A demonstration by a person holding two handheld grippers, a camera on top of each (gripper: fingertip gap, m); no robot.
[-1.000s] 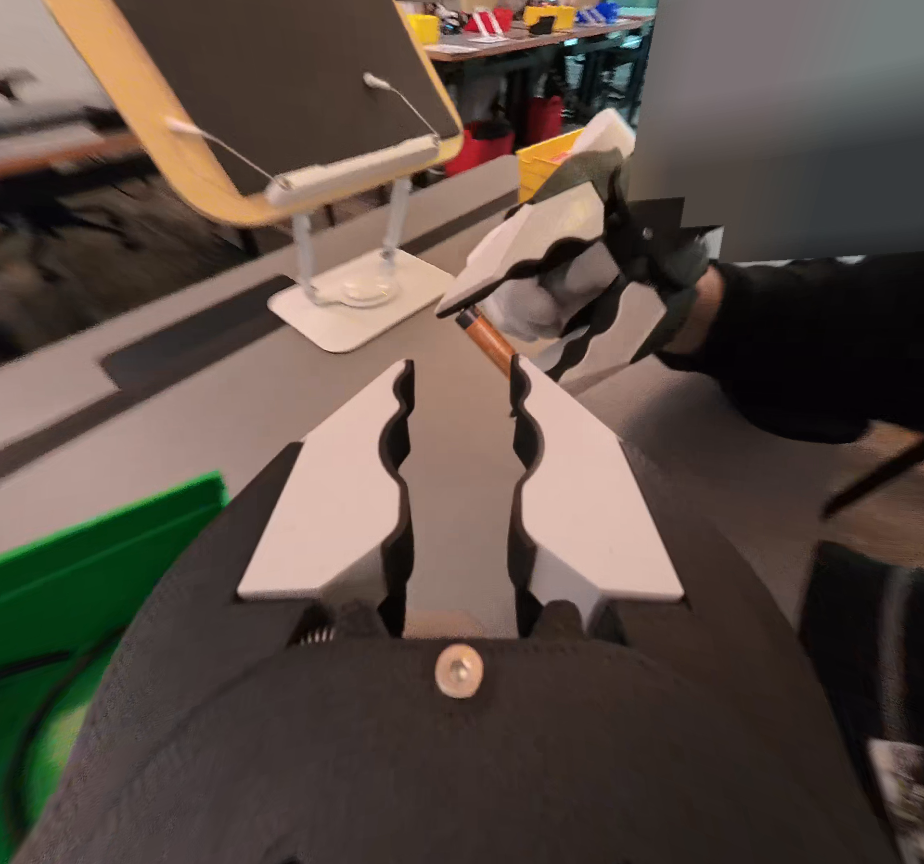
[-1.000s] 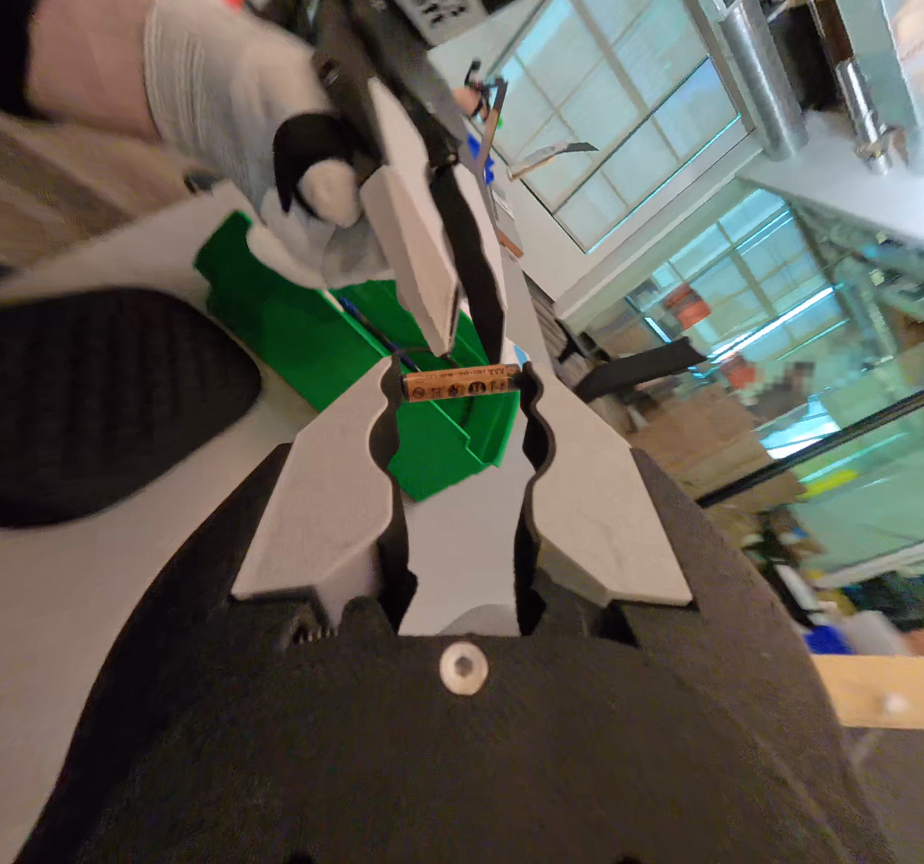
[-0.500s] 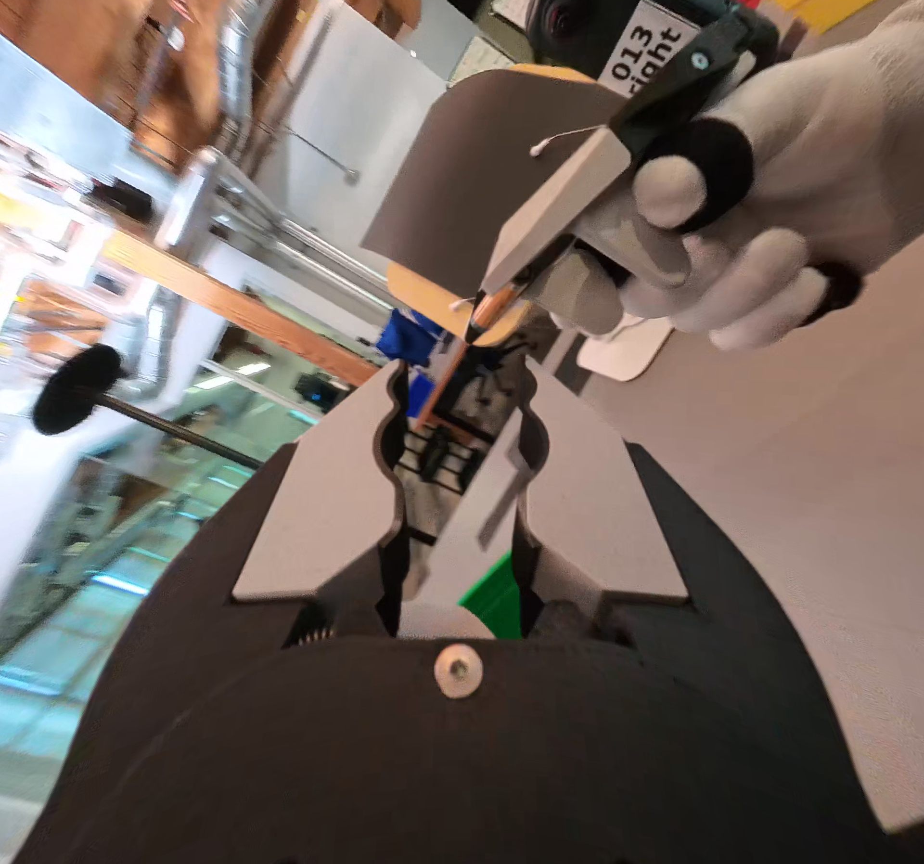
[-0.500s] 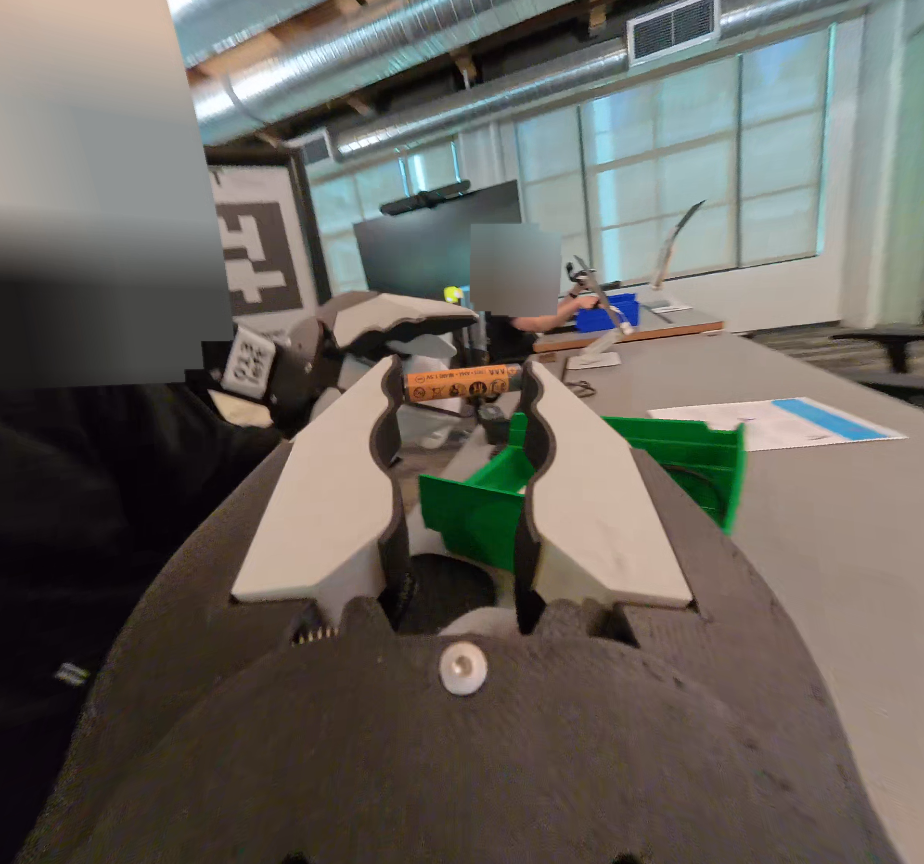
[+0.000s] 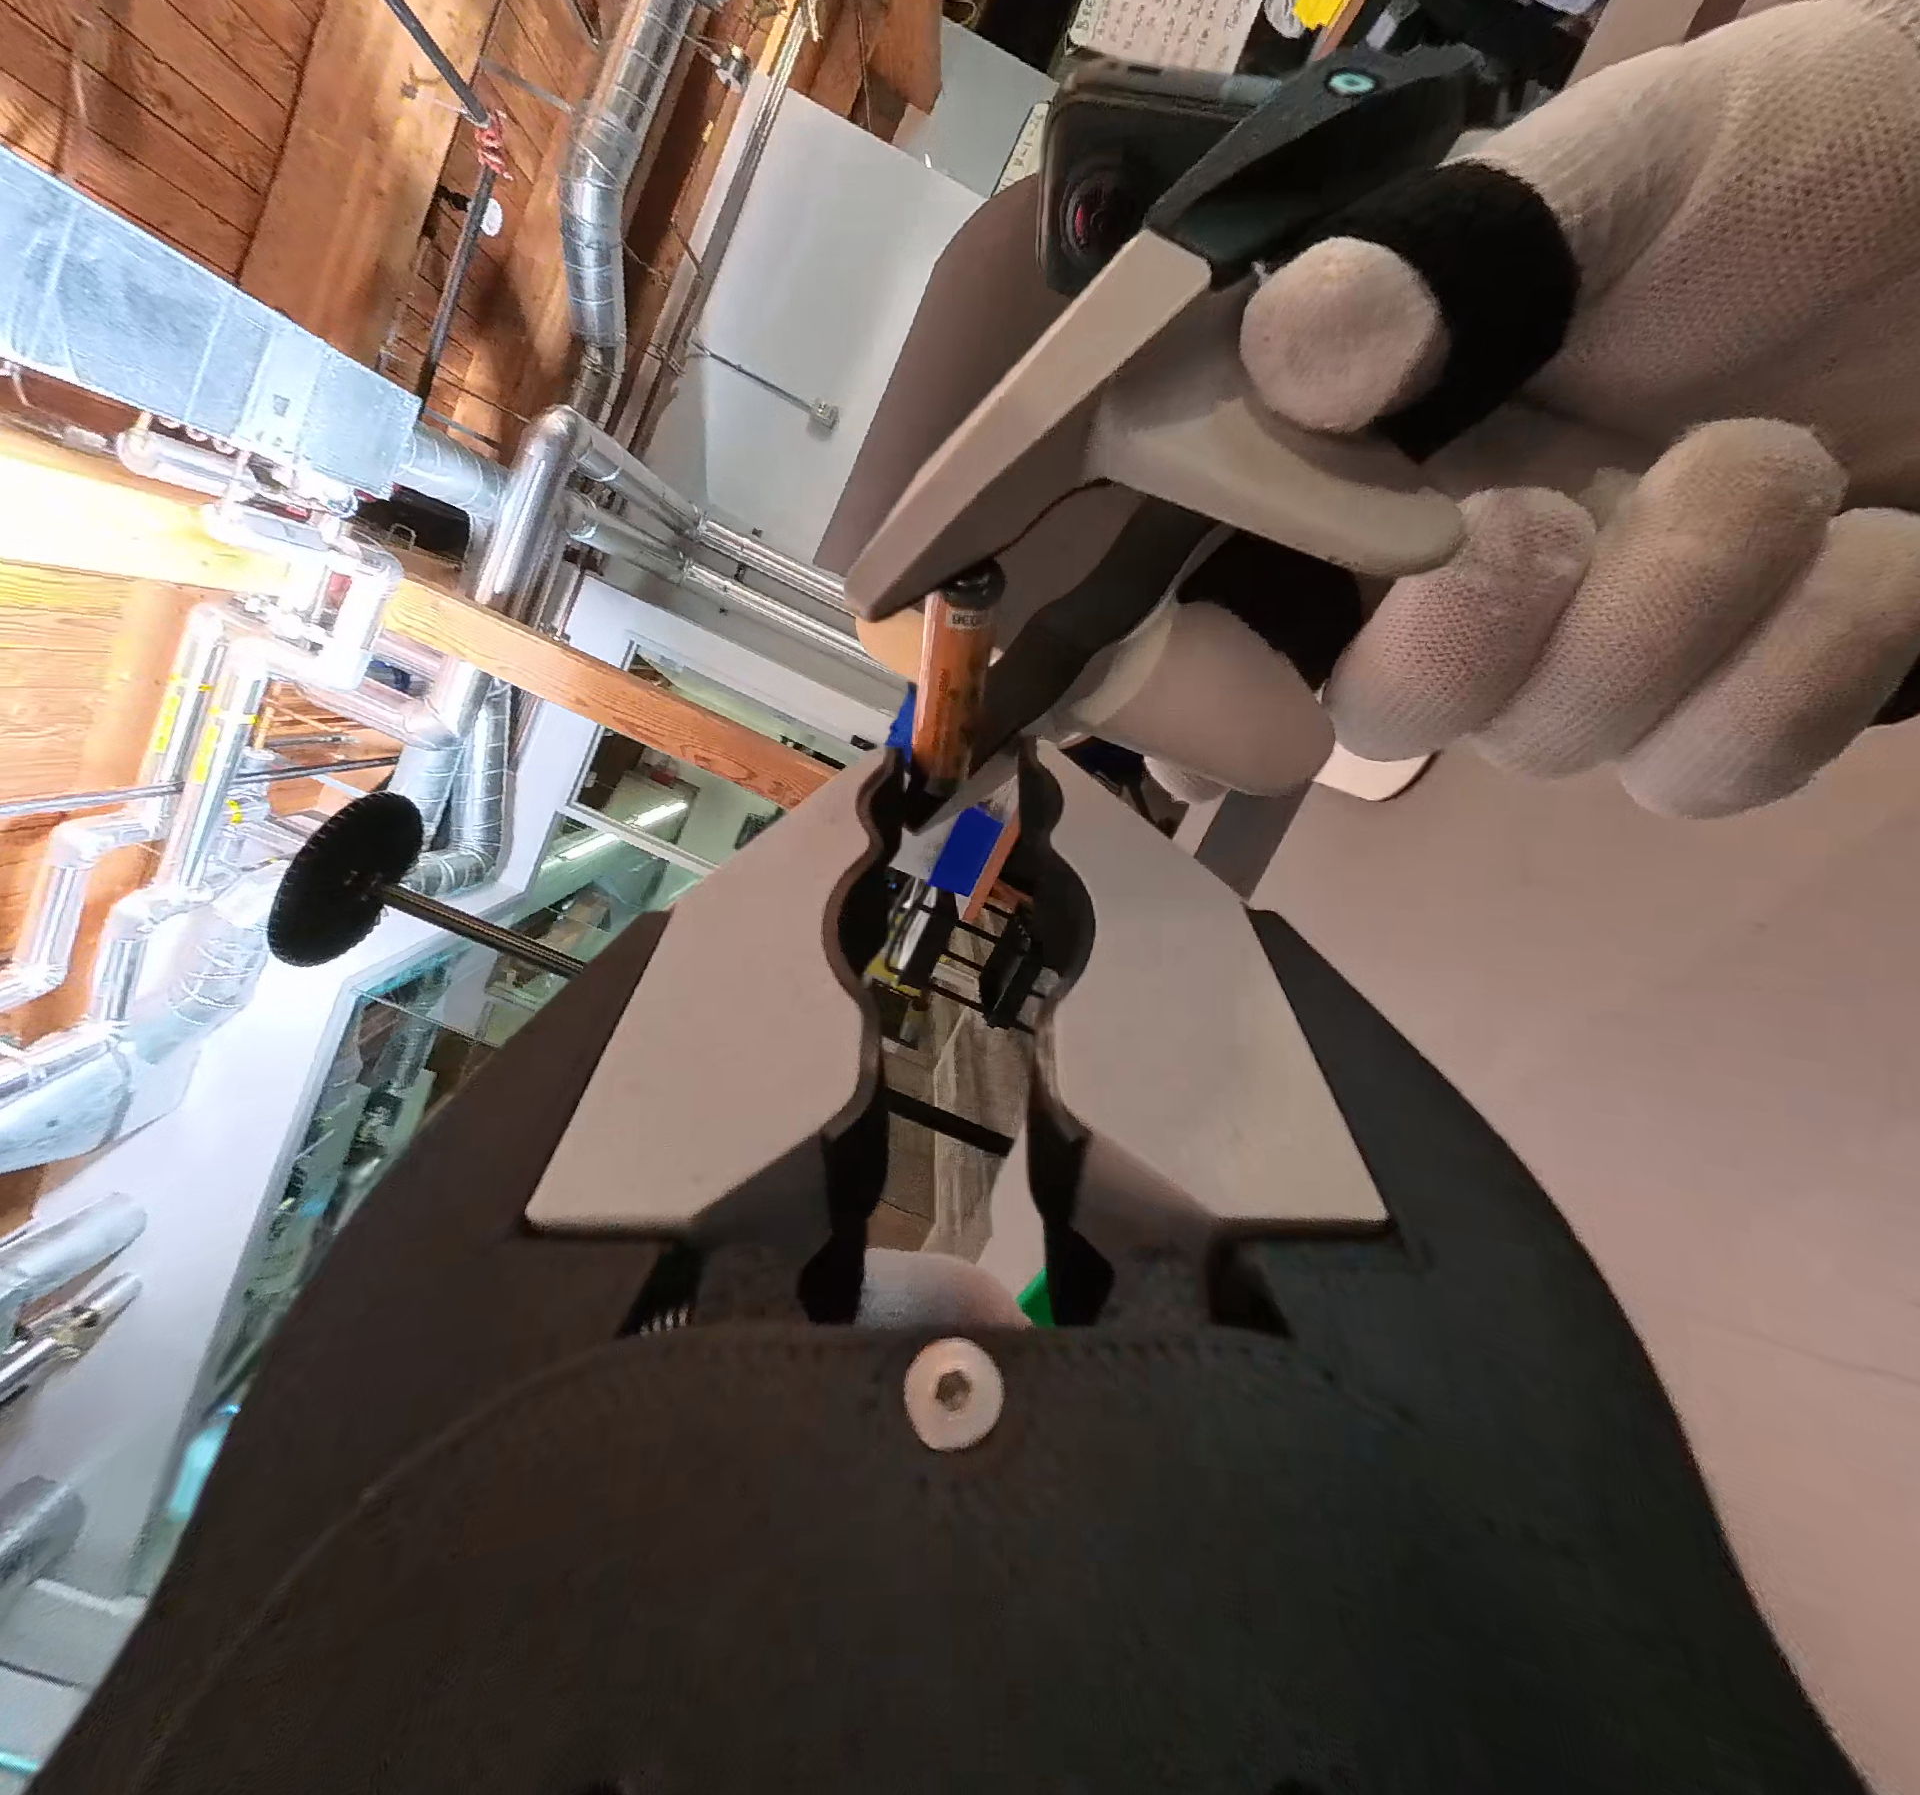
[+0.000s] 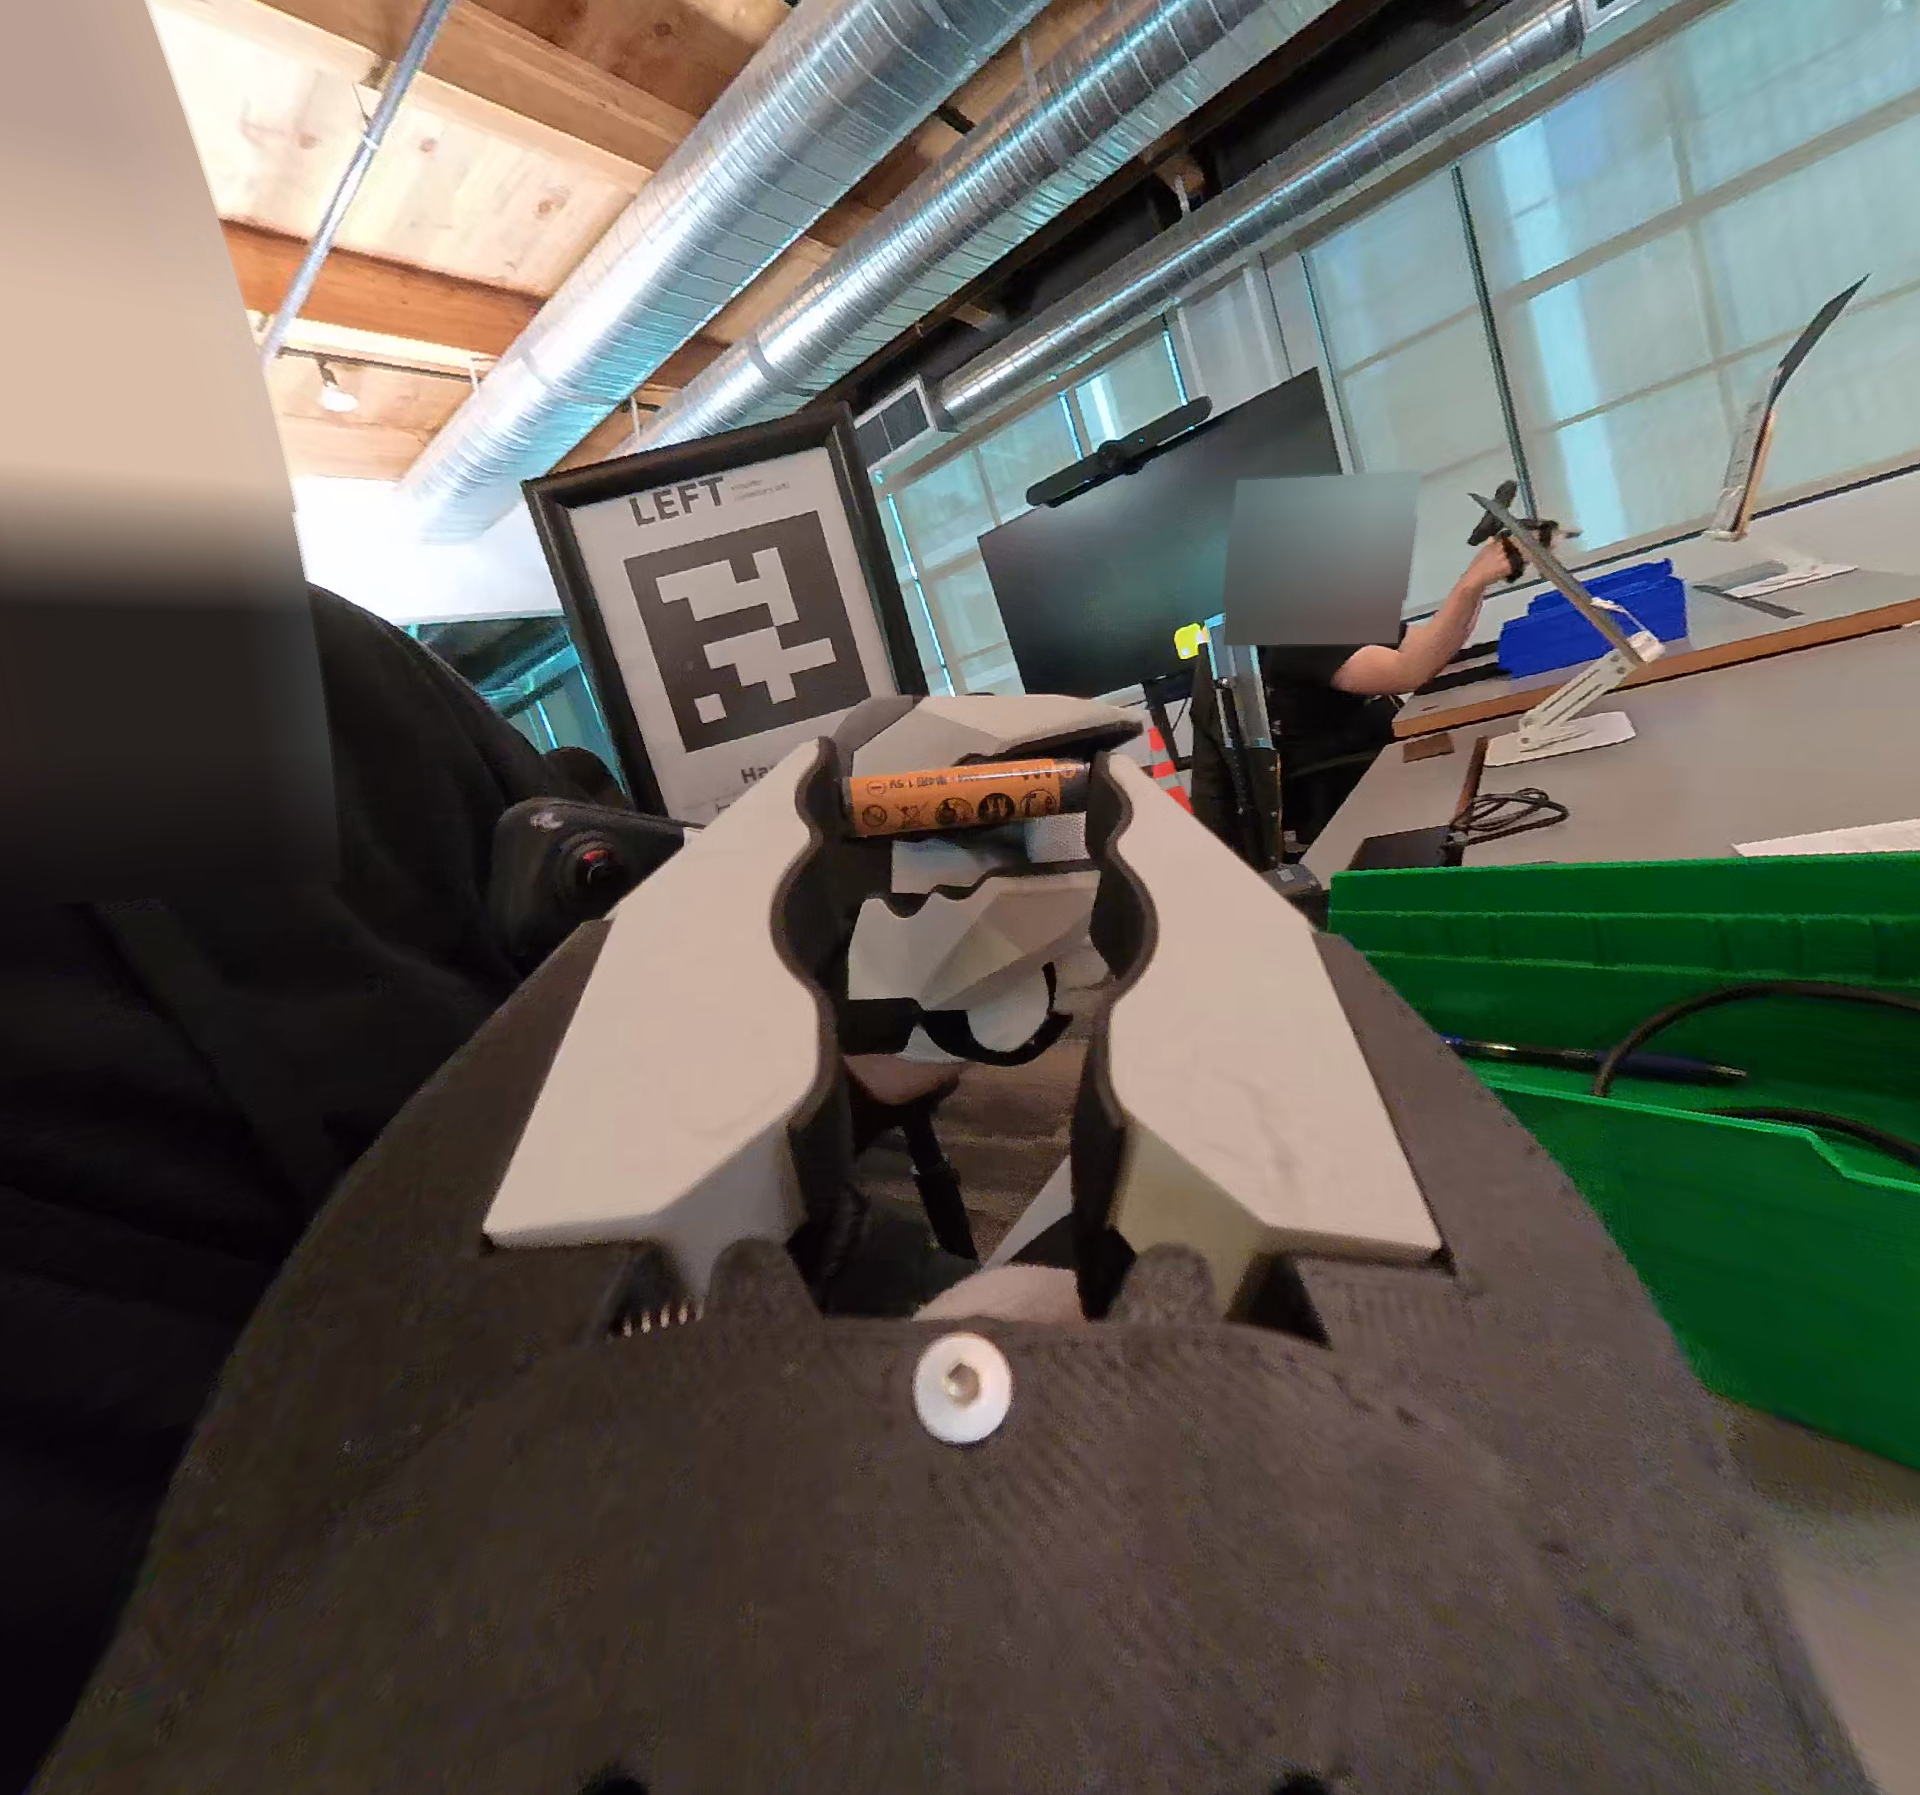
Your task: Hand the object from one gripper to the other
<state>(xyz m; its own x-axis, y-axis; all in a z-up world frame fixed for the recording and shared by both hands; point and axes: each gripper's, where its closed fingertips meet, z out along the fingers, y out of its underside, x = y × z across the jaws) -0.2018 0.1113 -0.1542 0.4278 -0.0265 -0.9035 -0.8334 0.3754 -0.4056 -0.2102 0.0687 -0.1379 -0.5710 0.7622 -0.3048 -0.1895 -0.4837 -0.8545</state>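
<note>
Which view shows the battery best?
The right wrist view: the battery lies broadside across the right tongs, clamped end to end, its whole orange side visible. The left wrist view shows it at a slant, its top tucked under a right finger, its lower end reaching the open left tongs.

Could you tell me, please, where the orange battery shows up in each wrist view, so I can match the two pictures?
Left wrist view: the orange battery stands nearly upright at upper centre, pinched in the right gripper, its lower end at the left gripper's open tips.
Right wrist view: it lies crosswise at centre, spanning the right gripper's tips.
Shared landmark: the battery itself, with the facing gripper behind it.
</note>
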